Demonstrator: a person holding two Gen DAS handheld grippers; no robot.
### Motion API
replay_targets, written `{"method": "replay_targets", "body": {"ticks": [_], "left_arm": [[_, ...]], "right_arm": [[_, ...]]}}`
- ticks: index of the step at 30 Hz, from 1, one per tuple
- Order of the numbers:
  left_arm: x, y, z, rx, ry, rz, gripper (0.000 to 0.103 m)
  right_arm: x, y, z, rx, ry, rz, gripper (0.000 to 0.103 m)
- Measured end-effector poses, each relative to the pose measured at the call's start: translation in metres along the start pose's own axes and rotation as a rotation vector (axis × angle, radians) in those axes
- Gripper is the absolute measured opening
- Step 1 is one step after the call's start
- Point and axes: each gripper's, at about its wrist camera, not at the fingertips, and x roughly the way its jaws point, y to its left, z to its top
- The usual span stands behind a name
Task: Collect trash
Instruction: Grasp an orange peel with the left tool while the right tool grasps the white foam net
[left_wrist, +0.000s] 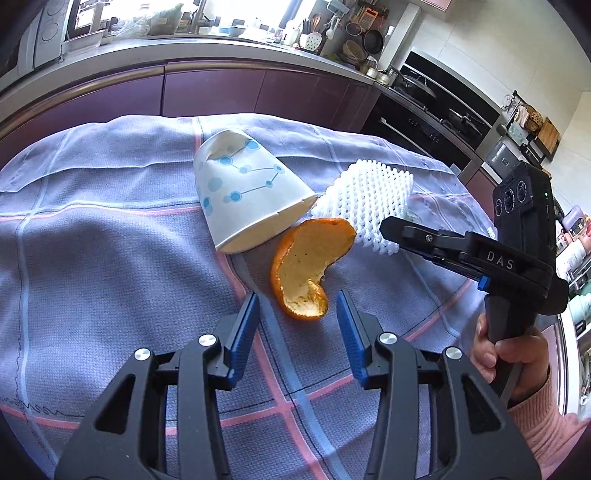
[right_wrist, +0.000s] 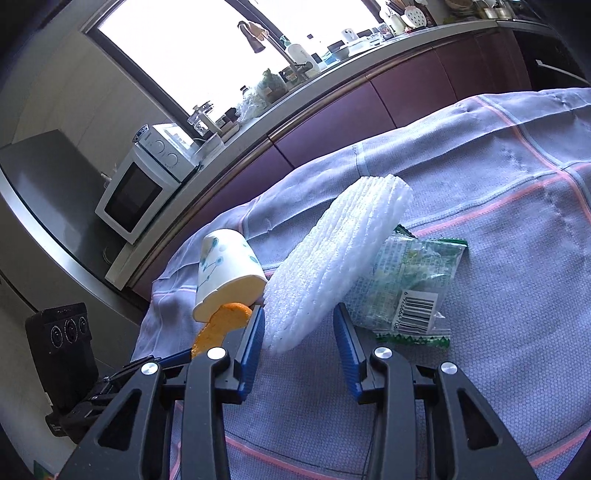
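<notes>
At the centre of the left wrist view, the trash lies untouched: a paper cup (left_wrist: 243, 192) on its side, an orange peel (left_wrist: 308, 266) touching its rim, and a white foam net (left_wrist: 369, 199) just right of them. A plastic wrapper (right_wrist: 410, 280) lies partly under the net. Nothing looks collected yet, so all four pieces remain. The left gripper (left_wrist: 298, 314) stands spread just before the peel, empty; the right gripper (right_wrist: 299, 332) is spread around the net's near end, not visibly pinching. Everything rests on a lavender checked cloth (left_wrist: 92, 258) in a kitchen, with purple cabinets (left_wrist: 214, 88) behind and a microwave (right_wrist: 136, 195) at middle left.
</notes>
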Motion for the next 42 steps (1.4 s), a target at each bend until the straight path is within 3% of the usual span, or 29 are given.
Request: {"method": "replay_targets", "body": {"ticks": [5,8,12,25,42], "left_arm": [[0.009,0.002,0.004,-0.021,0.026,-0.003,0.033],[0.011,0.003,0.005,-0.025,0.029,-0.005,0.026],[0.010,0.003,0.003,-0.030,0.027,-0.004,0.023],[-0.013,0.003,-0.005,-0.023,-0.002,-0.027,0.017],[-0.065,0.021,-0.023,-0.017,-0.069,0.006,0.016]], "right_arm": [[0.003,-0.005,0.002,0.024,0.015,0.012,0.029],[0.004,-0.008,0.002,0.036,0.018,0.024,0.019],[0.003,-0.007,0.002,0.037,0.014,0.036,0.011],[-0.010,-0.001,0.000,0.007,-0.019,0.049,0.010],[-0.030,0.035,-0.008,-0.118,-0.039,0.056,0.010]]}}
